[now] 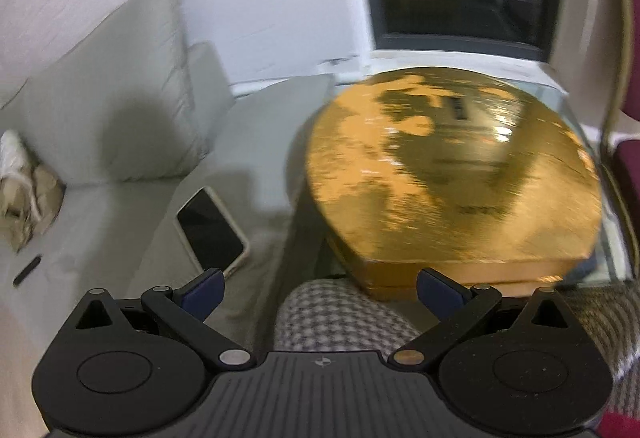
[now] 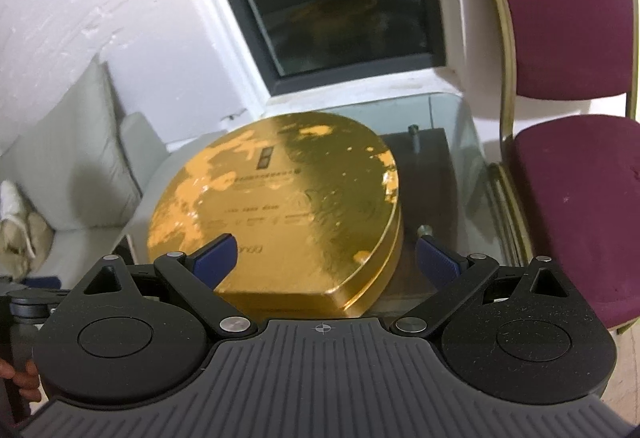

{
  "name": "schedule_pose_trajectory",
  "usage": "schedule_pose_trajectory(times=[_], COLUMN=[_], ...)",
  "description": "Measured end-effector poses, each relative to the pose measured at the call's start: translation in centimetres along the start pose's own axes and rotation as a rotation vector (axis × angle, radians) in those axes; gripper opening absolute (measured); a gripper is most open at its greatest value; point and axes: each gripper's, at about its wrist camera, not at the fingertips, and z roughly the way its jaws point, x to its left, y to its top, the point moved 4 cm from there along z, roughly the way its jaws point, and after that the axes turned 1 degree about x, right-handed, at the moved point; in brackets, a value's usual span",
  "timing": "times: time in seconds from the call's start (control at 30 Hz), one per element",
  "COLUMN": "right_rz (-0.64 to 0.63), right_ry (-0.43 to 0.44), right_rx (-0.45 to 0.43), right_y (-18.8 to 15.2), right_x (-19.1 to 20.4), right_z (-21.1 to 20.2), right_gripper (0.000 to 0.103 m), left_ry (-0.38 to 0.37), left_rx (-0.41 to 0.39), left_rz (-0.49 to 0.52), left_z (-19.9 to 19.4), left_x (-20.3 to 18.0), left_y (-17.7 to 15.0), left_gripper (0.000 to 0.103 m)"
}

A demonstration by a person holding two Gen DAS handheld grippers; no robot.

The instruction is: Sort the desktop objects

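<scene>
Both grippers stood wide open above a gold heart-shaped box on the glass worktop.

The left gripper (image 1: 320,292) held nothing; the gold box (image 1: 452,178) lay at 1 o'clock from it, and a phone (image 1: 210,230) lay on the white sofa (image 1: 100,118) at 10 o'clock. The right gripper (image 2: 326,256) was also empty, its blue fingers (image 2: 216,256) spread over the near edge of the box (image 2: 280,198), not touching it. The worktop (image 2: 452,142) showed at 1 o'clock, and a red chair (image 2: 572,178) stood at 3 o'clock.
</scene>
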Motion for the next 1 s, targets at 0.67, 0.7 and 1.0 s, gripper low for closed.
schedule_pose_trajectory(times=[0.67, 0.7, 1.0], right_rz=[-0.131, -0.143, -0.154], right_ry=[0.043, 0.05, 0.068], right_rx=[0.132, 0.149, 0.234], right_y=[1.4, 1.1, -0.2], right_x=[2.2, 2.5, 3.4], right_z=[7.7, 8.1, 10.8], right_gripper=[0.02, 0.02, 0.025], left_ry=[0.047, 0.05, 0.106], left_rx=[0.102, 0.108, 0.134], left_rz=[-0.036, -0.034, -0.081], left_z=[6.7, 7.1, 10.1], left_x=[0.5, 0.4, 1.6], left_y=[2.3, 2.3, 2.7], left_gripper=[0.102, 0.102, 0.103])
